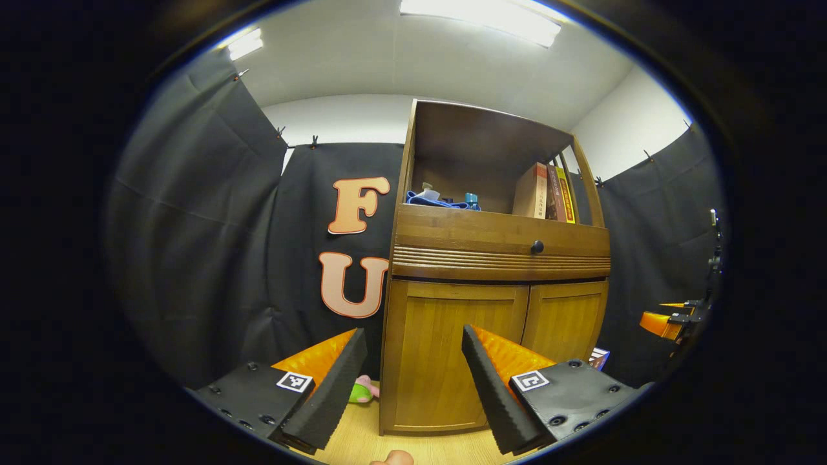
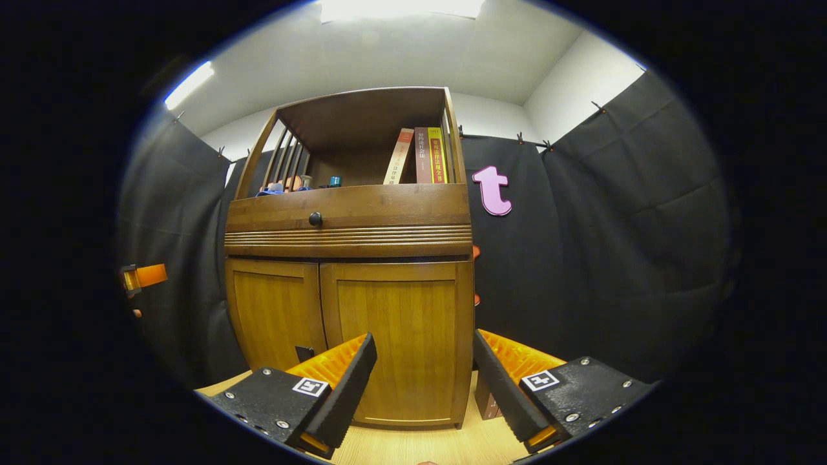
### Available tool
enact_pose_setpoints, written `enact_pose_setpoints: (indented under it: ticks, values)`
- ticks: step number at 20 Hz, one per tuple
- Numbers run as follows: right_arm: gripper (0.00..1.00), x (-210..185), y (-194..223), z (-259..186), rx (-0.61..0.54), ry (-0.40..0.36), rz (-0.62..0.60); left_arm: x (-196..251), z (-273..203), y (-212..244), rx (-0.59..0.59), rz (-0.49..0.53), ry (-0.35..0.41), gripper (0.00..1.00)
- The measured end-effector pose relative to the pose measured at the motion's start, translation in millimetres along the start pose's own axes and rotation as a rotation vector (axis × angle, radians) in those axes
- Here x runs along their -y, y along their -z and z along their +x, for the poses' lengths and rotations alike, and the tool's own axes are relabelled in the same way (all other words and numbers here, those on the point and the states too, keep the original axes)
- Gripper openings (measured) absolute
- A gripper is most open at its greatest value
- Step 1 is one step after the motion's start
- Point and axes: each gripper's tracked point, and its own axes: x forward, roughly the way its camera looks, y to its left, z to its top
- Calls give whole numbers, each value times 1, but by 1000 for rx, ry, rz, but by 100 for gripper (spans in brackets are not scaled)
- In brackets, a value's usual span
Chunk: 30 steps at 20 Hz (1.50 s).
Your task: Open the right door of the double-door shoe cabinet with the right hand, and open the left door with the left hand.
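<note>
Behind both parted grippers (image 1: 408, 381) (image 2: 420, 387), cabinet doors (image 2: 394, 336) seemingly closed.

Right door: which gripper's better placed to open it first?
Right. The right gripper is open and faces the right door, which sits framed between its fingers. The left gripper is open and frames the left door. Both doors are closed.

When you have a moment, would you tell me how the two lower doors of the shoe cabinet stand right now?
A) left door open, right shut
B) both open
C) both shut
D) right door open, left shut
C: in the right gripper view the left door and right door both lie flush in the cabinet front, and the open right gripper is short of them.
</note>
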Motion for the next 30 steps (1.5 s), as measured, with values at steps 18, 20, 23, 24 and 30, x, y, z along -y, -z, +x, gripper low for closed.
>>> enact_pose_setpoints:
  ticks: [18, 20, 23, 24, 30]
  values:
    - [93, -43, 58, 28, -71, -70, -10, -11, 1, 1, -9, 10, -35, 94]
    - [93, -52, 74, 34, -92, -81, -10, -12, 4, 2, -12, 9, -30, 94]
    - [93, -70, 100, 48, -120, -99, 0, -17, 6, 6, -20, 19, -39, 94]
    - [93, -77, 107, 50, -127, -108, 6, -19, 7, 6, -23, 23, -43, 96]
    - [93, -120, 152, 78, -151, -158, -20, -25, 3, 7, -24, 35, -43, 94]
